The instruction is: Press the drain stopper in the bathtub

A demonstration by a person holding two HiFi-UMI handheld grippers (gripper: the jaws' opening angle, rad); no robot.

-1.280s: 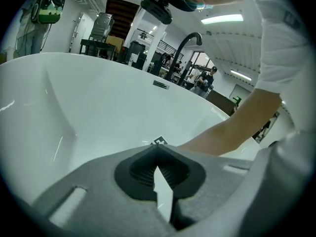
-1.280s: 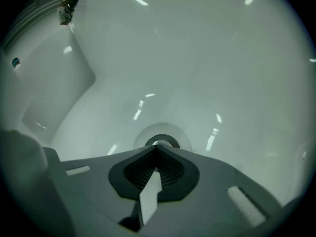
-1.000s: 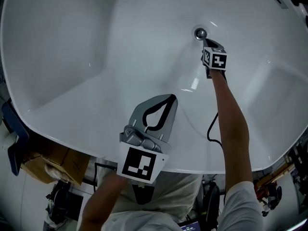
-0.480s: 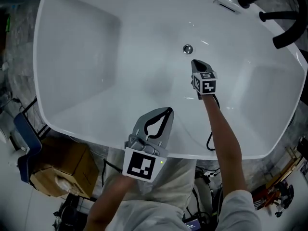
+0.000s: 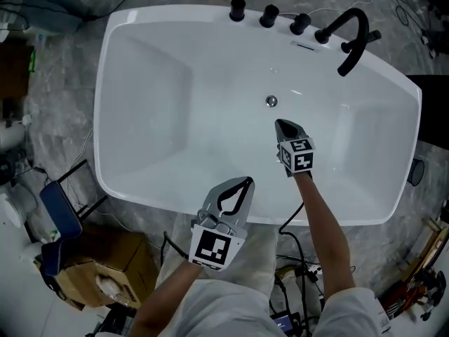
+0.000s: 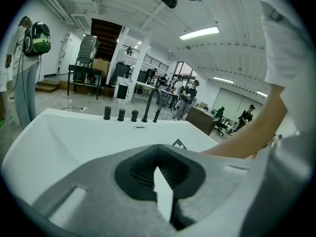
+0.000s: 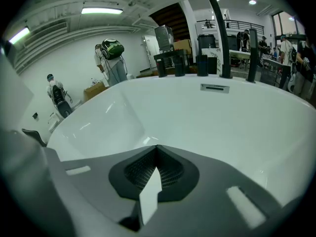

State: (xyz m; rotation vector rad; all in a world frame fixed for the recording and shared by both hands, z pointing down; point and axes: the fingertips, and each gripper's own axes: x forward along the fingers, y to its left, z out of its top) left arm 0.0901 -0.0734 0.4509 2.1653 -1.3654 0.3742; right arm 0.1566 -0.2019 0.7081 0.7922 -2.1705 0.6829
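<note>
The round metal drain stopper sits in the floor of the white bathtub. My right gripper is shut and empty, held over the tub a short way on the near side of the stopper, tips pointing toward it. My left gripper is shut too, hovering at the tub's near rim with nothing in it. In both gripper views the jaws meet at the tips; the stopper does not show there.
A black curved spout and black knobs line the far rim; they show too in the left gripper view. A cardboard box and cables lie on the floor near me. People stand in the room beyond.
The right gripper has pulled back from the drain stopper toward me, leaving a gap. The head view has risen, so the whole tub and its faucet show now.
</note>
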